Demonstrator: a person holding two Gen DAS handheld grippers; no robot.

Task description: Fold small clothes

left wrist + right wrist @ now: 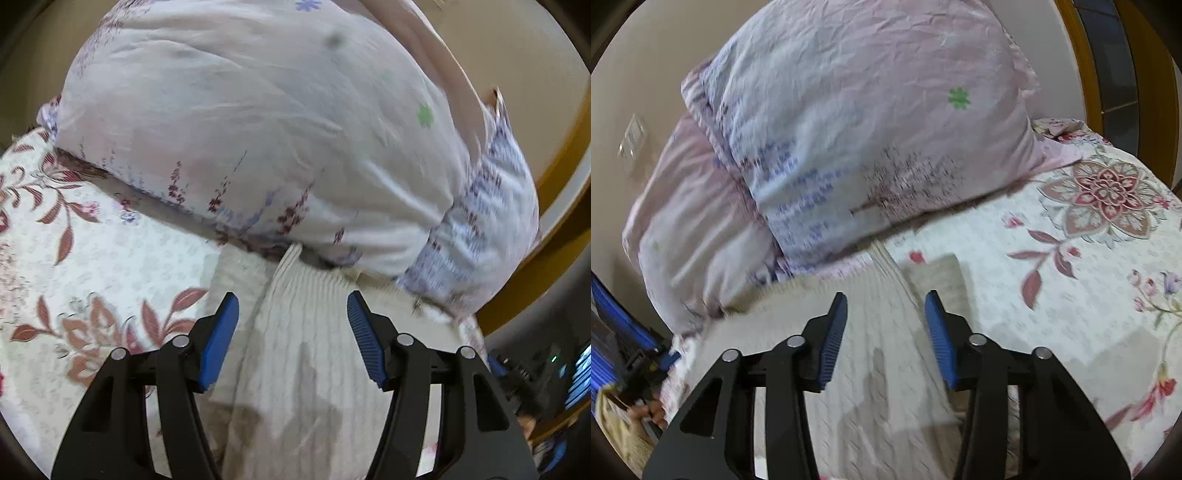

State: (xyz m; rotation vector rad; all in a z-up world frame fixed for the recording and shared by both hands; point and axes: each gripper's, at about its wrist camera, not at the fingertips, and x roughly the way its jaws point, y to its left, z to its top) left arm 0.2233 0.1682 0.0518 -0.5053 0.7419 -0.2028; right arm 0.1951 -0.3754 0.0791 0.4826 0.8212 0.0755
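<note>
Cream ribbed knit garment (306,332) lies flat on floral bedspread (110,266).

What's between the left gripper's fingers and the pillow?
Only the cream ribbed garment: in the left wrist view it runs from between the left gripper's open fingers to the pillow's lower edge. Nothing else lies there.
</note>
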